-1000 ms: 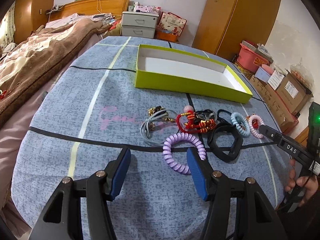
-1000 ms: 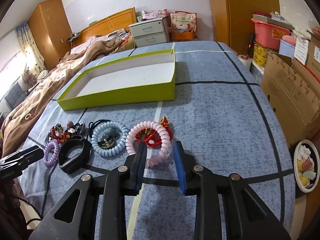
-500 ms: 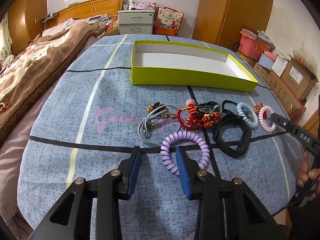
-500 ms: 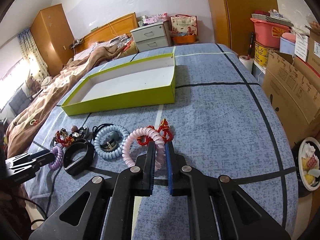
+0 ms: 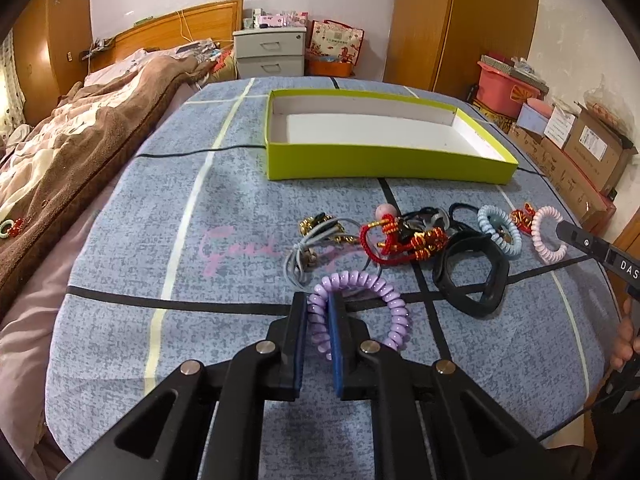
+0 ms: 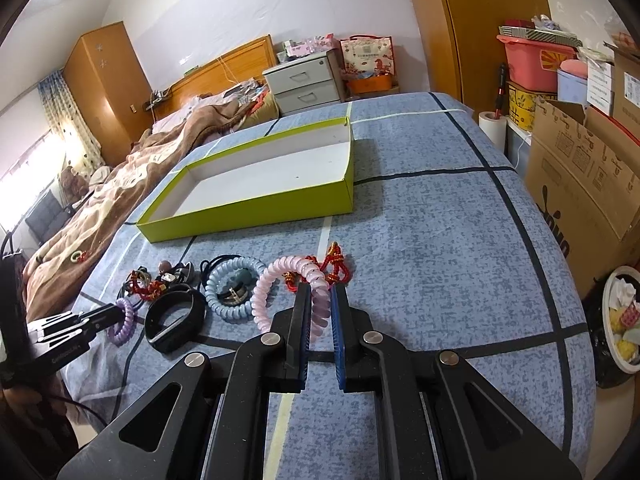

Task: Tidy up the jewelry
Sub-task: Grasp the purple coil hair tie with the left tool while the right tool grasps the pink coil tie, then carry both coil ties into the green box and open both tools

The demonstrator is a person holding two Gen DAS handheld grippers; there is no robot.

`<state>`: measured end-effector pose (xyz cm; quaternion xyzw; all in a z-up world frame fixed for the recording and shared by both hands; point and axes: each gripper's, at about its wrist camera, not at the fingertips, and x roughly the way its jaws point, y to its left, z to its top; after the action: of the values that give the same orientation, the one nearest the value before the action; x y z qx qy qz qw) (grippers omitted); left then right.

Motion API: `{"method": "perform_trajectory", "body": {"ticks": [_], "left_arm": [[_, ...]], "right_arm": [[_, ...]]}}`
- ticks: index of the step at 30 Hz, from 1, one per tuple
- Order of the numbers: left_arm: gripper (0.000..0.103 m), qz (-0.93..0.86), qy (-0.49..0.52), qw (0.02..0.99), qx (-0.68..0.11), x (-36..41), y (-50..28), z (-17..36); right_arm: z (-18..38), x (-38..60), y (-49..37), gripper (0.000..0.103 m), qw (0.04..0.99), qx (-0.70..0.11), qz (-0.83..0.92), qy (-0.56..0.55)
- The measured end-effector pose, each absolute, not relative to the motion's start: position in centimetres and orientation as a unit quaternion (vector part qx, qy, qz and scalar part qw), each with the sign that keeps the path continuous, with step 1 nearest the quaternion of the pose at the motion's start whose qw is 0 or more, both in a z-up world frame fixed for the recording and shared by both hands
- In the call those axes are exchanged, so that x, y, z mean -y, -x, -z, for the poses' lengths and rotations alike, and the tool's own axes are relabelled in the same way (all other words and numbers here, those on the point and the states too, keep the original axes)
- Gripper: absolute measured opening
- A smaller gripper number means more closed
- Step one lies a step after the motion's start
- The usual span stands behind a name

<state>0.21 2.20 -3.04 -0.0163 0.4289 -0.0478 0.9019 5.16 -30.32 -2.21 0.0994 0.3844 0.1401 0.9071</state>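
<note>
Blue checked bed (image 5: 240,208) carries an empty green box (image 5: 384,164); nothing sorted yet, left gripper (image 5: 318,312) pinching the purple coil band (image 5: 394,308), right gripper (image 6: 320,300) pinching the pink coil band (image 6: 276,280), remaining pieces loose nearby.

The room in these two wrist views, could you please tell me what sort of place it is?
Most likely a lived-in home bedroom: a wooden headboard with a rumpled brown blanket on the bed, a grey two-drawer nightstand, and orange wooden wardrobes. Stacked cardboard boxes suggest it also serves as storage.
</note>
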Motion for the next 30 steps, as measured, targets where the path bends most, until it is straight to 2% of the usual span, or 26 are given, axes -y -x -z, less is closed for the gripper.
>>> {"method": "perform_trajectory", "body": {"ticks": [30], "left_arm": [[0.010,0.052,0.063,0.918,-0.389,-4.4,-0.3,0.2]], "right_arm": [[-0.1,29.2,-5.0,0.010,0.916,-0.356,-0.154,-0.100]]}}
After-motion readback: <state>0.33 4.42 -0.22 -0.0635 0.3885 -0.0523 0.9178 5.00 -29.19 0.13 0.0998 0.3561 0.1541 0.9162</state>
